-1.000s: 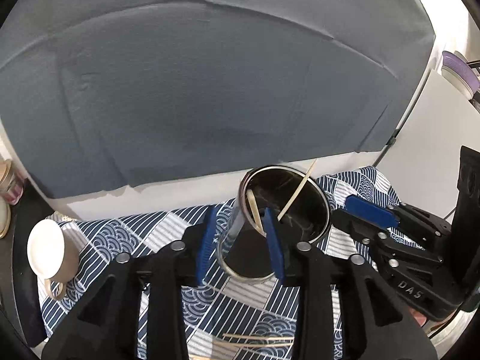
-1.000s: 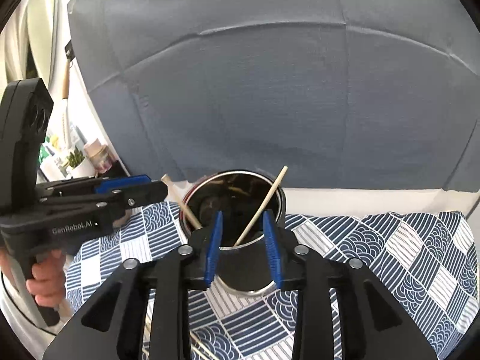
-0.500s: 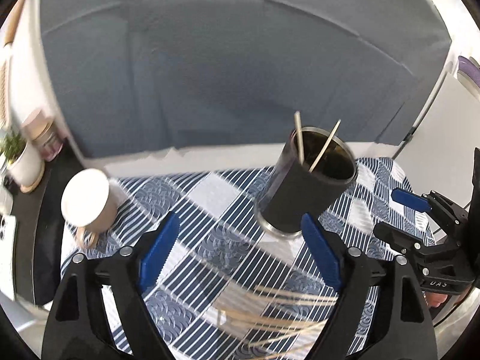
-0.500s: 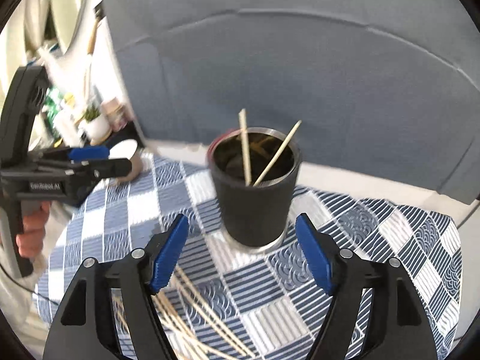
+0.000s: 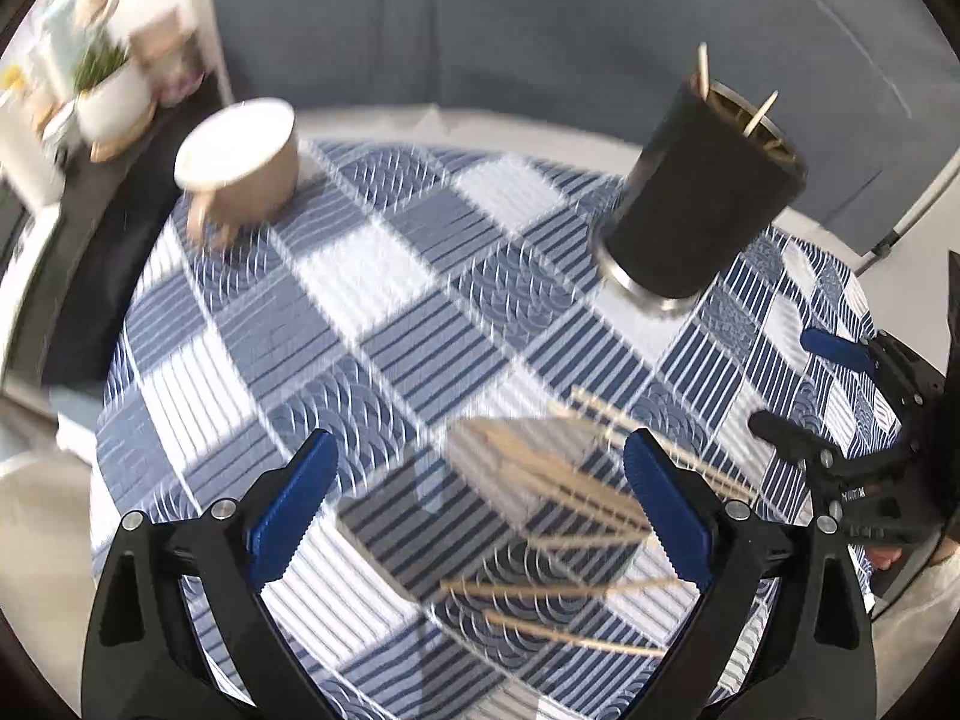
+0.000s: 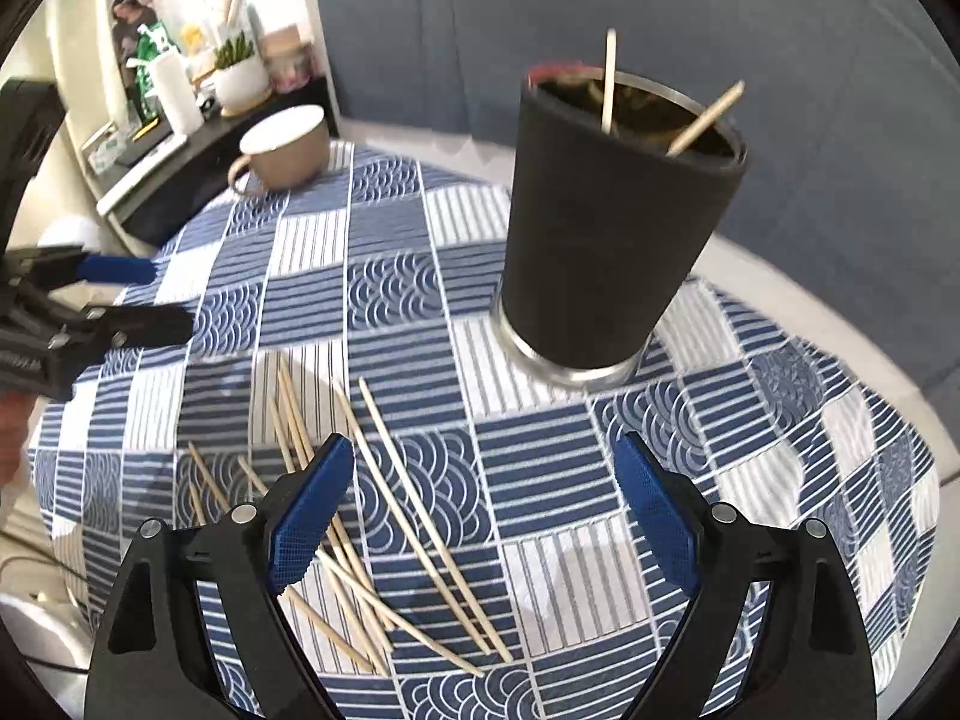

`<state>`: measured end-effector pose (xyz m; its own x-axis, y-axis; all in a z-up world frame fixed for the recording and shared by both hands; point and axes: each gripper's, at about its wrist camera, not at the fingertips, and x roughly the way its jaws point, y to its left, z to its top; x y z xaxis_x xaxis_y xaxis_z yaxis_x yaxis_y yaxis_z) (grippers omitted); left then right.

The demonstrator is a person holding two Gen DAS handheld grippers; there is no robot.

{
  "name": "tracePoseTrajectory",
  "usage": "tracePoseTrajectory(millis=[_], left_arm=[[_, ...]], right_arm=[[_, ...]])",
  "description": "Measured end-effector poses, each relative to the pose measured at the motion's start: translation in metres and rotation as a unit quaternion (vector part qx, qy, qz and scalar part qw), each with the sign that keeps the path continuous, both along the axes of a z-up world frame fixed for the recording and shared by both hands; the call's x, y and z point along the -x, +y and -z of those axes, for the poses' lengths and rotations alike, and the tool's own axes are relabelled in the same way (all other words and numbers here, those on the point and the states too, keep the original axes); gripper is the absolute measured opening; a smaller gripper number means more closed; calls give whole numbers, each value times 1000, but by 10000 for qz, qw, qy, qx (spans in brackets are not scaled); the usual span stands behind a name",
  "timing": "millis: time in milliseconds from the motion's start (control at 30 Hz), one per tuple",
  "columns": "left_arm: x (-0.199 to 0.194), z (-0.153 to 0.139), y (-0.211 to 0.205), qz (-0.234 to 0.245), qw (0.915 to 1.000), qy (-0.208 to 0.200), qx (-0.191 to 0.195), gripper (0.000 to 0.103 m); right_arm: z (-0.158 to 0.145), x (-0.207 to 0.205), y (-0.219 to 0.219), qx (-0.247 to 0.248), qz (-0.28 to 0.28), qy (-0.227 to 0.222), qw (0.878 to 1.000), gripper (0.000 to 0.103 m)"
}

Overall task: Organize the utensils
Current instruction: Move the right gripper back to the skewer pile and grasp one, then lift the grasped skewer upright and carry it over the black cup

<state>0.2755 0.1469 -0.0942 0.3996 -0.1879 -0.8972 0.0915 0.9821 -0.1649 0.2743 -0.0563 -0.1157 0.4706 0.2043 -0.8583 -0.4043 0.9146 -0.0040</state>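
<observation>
Both my hand-held grippers are released and empty: left hand-held gripper (image 5: 477, 516), right hand-held gripper (image 6: 480, 516). The loose sticks (image 6: 384, 510) lie scattered on the counter's checked cloth (image 6: 540, 468) at my right's 7 o'clock; the black cup (image 6: 612, 222) stands at 1 o'clock, holding two. Overlapping sticks could roll apart, or I might pinch several, perhaps the cloth too.

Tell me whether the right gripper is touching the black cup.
Apart. In the right wrist view, the right gripper hangs open, with patterned tablecloth visible between its fingertips and the black cup.
</observation>
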Motion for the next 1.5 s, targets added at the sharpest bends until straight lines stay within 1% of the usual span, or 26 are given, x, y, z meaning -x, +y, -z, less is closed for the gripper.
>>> tracePoseTrajectory(millis=[100, 167, 200, 300, 367, 467, 567, 633, 700, 733, 767, 833, 867, 900, 933, 967, 1033, 1067, 1100, 1133, 1167, 1233, 1300, 1367, 1433, 1500], left_arm=[[15, 15, 1, -260, 9996, 112, -86, 94], [25, 25, 2, -548, 9980, 243, -184, 94], [32, 31, 2, -716, 9965, 371, -200, 94], [48, 44, -1, -933, 9932, 640, -264, 94], [60, 49, -8, -1075, 9910, 712, -368, 94], [77, 58, -19, -1413, 9846, 879, -537, 94], [88, 64, -28, -1739, 9772, 1064, -588, 94], [93, 69, -36, -1915, 9718, 1208, -652, 94], [96, 78, -45, -2081, 9658, 1374, -712, 90], [97, 82, -49, -2141, 9634, 1468, -675, 87], [97, 87, -51, -2193, 9611, 1548, -658, 82], [100, 90, -53, -2486, 9542, 1517, -682, 82], [101, 90, -53, -2577, 9523, 1505, -632, 82], [102, 90, -52, -2721, 9487, 1503, -571, 81], [103, 89, -52, -2781, 9470, 1508, -564, 78], [104, 88, -52, -2821, 9457, 1518, -555, 75], [108, 84, -51, -2831, 9444, 1584, -530, 54], [108, 82, -50, -2807, 9445, 1629, -517, 46], [108, 80, -48, -2792, 9441, 1683, -495, 32], [109, 80, -45, -2785, 9431, 1761, -444, 21], [109, 79, -42, -2750, 9429, 1837, -396, 18], [110, 79, -34, -2603, 9453, 1937, -320, 8], [113, 80, -24, -2592, 9455, 1965, -132, 5], [114, 80, -17, -2510, 9471, 2001, 48, 5], [114, 81, -13, -2290, 9520, 2028, 83, 5], [113, 82, -9, -2179, 9543, 2046, 16, 5]], right_arm=[[16, -2, -3, 5, -146, 203, 9997, 84], [30, -6, -1, 178, -357, 327, 9987, 83], [34, -8, 1, 221, -417, 374, 9982, 81], [49, -12, 6, 365, -687, 496, 9957, 75], [56, -14, 9, 416, -863, 548, 9939, 72], [67, -16, 15, 527, -1163, 584, 9901, 69], [76, -18, 16, 615, -1412, 734, 9853, 62], [77, -20, 16, 632, -1516, 739, 9836, 62], [77, -23, 15, 602, -1576, 808, 9823, 60], [77, -23, 16, 565, -1654, 838, 9810, 52], [76, -23, 16, 509, -1763, 879, 9791, 47], [73, -19, 19, 512, -1968, 830, 9756, 29], [72, -18, 21, 507, -2043, 816, 9742, 26], [72, -16, 21, 522, -2040, 795, 9743, 19], [72, -16, 21, 533, -1997, 800, 9751, 7], [71, -16, 21, 529, -1926, 844, 9762, 5], [72, -17, 18, 431, -1761, 920, 9791, 5], [72, -18, 13, 330, -1689, 977, 9802, 5], [72, -19, 9, 233, -1616, 1035, 9811, 5], [71, -21, 5, 115, -1543, 1091, 9819, 5], [71, -25, 1, -24, -1464, 1149, 9825, 5], [73, -28, -9, -294, -1266, 1236, 9838, 5], [72, -28, -17, -431, -1047, 1276, 9853, 5], [71, -28, -26, -579, -826, 1309, 9863, 5], [68, -25, -33, -625, -627, 1308, 9875, 5], [65, -23, -40, -753, -404, 1362, 9870, 5]])
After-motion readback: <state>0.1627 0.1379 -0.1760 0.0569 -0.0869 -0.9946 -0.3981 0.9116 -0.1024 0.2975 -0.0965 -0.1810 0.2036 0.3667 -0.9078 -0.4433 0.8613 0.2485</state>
